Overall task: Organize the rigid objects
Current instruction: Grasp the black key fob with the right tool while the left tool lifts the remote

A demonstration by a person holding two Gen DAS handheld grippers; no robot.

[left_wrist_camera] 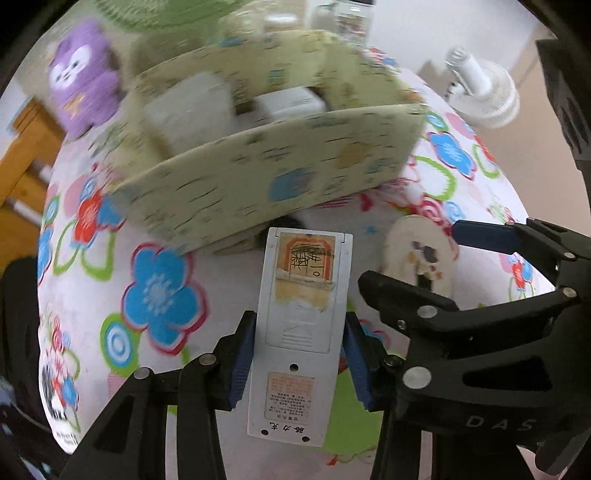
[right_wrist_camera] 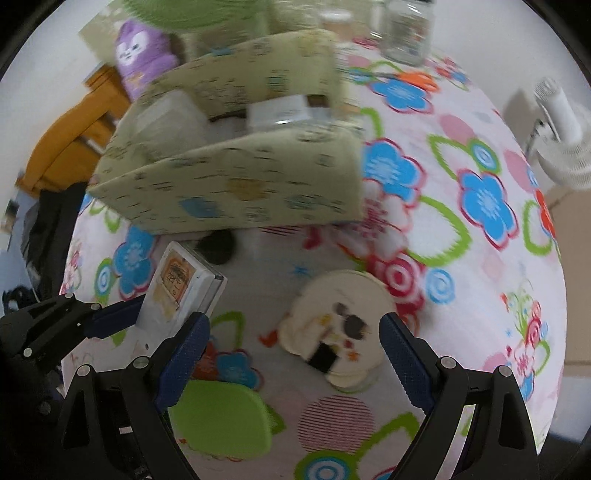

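My left gripper [left_wrist_camera: 299, 354] is shut on a white flat remote-like device [left_wrist_camera: 301, 325], back side up with an orange label, held above the flowered tablecloth. It also shows in the right wrist view [right_wrist_camera: 177, 291], at the left with the left gripper [right_wrist_camera: 147, 317] around it. My right gripper [right_wrist_camera: 295, 343] is open and empty over a round cream object [right_wrist_camera: 340, 321] with dark marks, which also shows in the left wrist view [left_wrist_camera: 417, 254]. A pale green patterned fabric box [left_wrist_camera: 258, 177] stands behind, holding white boxes [left_wrist_camera: 288, 103]; it also shows in the right wrist view [right_wrist_camera: 236, 184].
A purple plush toy [left_wrist_camera: 81, 77] stands behind the box at the left. A green flat object [right_wrist_camera: 218, 417] lies near the front. A glass jar [right_wrist_camera: 406, 29] stands at the back. A white fan [left_wrist_camera: 484, 92] is beyond the table's right edge. A small dark object [right_wrist_camera: 218, 245] lies by the box.
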